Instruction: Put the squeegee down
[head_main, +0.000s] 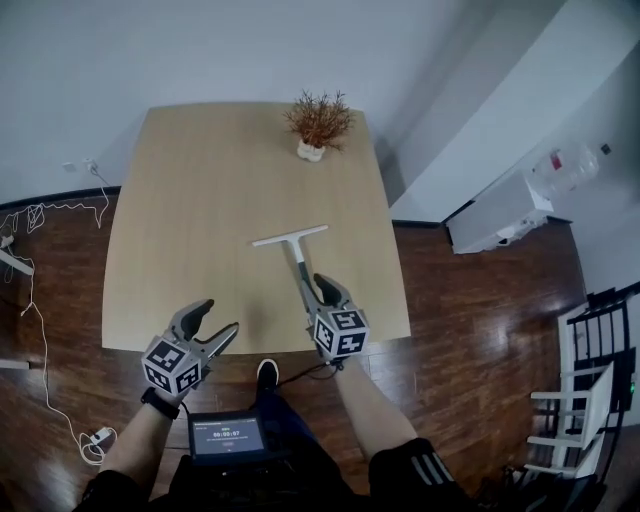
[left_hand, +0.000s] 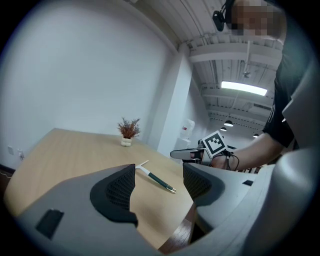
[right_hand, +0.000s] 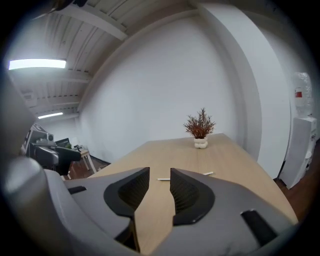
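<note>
The squeegee (head_main: 295, 250) lies flat on the wooden table (head_main: 200, 200), its white blade towards the plant and its dark handle pointing at me. My right gripper (head_main: 322, 290) hovers at the handle's near end, open, with only bare table showing between its jaws (right_hand: 160, 177). The left gripper view shows the squeegee (left_hand: 155, 178) resting alone on the table, with the right gripper (left_hand: 180, 154) above and apart from it. My left gripper (head_main: 218, 318) is open and holds nothing, at the table's near edge on the left.
A small potted plant (head_main: 318, 125) stands at the table's far edge. A tablet (head_main: 228, 437) sits at my waist. Cables (head_main: 40, 300) trail over the wooden floor at the left; a white unit (head_main: 500, 215) and a white chair (head_main: 575, 420) stand to the right.
</note>
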